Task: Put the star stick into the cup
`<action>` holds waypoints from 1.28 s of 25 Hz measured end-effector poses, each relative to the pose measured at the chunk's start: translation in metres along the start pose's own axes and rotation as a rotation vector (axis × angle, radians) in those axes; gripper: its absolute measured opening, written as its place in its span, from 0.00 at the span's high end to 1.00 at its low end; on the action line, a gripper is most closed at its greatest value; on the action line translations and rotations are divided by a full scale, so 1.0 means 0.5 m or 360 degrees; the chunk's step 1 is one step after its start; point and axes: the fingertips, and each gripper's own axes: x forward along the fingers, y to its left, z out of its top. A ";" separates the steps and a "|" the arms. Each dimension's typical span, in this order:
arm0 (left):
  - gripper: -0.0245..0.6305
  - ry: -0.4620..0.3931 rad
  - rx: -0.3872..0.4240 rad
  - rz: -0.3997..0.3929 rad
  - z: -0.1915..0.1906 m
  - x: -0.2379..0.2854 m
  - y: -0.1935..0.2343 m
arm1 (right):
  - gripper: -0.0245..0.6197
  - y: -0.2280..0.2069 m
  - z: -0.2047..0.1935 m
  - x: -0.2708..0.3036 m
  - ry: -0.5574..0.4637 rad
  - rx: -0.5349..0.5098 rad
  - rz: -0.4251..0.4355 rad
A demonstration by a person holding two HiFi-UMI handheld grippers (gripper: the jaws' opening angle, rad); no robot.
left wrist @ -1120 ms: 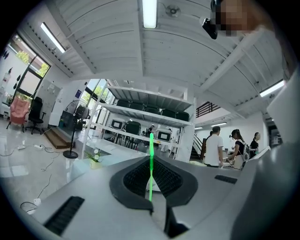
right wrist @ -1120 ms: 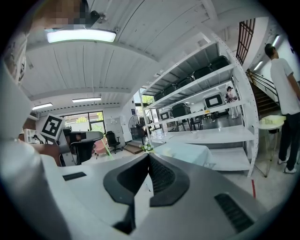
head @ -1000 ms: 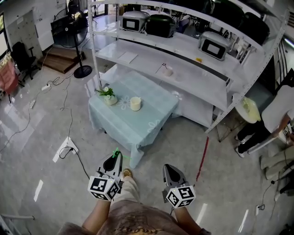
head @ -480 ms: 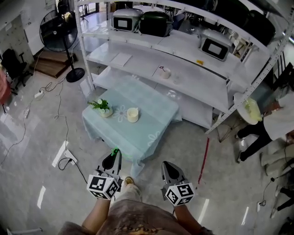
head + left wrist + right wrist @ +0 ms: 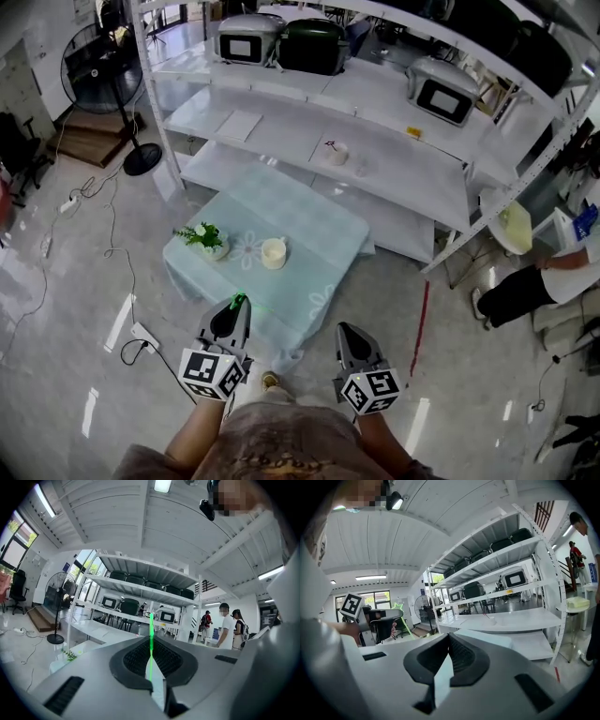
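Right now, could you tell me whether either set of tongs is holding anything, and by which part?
The left tongs pinch the green star stick by its shaft, with the star end poking out ahead. The right tongs hold nothing.

Cup sits on the table, right of the plant.

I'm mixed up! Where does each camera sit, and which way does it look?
Head view: on the person's head, looking down at table, cup, grippers, forearms.
Left gripper view: on left gripper, facing shelves; jaws pinch star stick.
Right gripper view: on right gripper, facing shelves; jaws shut, empty.
Both gripper views share the shelves.
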 end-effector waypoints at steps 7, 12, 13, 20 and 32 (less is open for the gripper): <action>0.92 0.0010 -0.0004 -0.0027 0.009 0.087 0.042 | 0.96 -0.026 0.019 0.061 0.0017 0.0010 -0.0052; 0.92 0.0003 0.0000 -0.0020 0.015 0.136 0.069 | 0.96 -0.046 0.034 0.099 0.0023 0.0005 -0.0059; 0.92 0.0005 0.0003 -0.0016 0.017 0.148 0.075 | 0.96 -0.051 0.039 0.109 0.0024 0.0005 -0.0055; 0.92 -0.0001 0.0012 0.0021 0.019 0.225 0.106 | 0.96 -0.080 0.050 0.170 0.0038 0.0004 -0.0011; 0.92 0.0039 -0.0007 0.0133 -0.055 0.376 0.188 | 0.96 -0.135 0.045 0.224 0.0090 0.0020 0.0012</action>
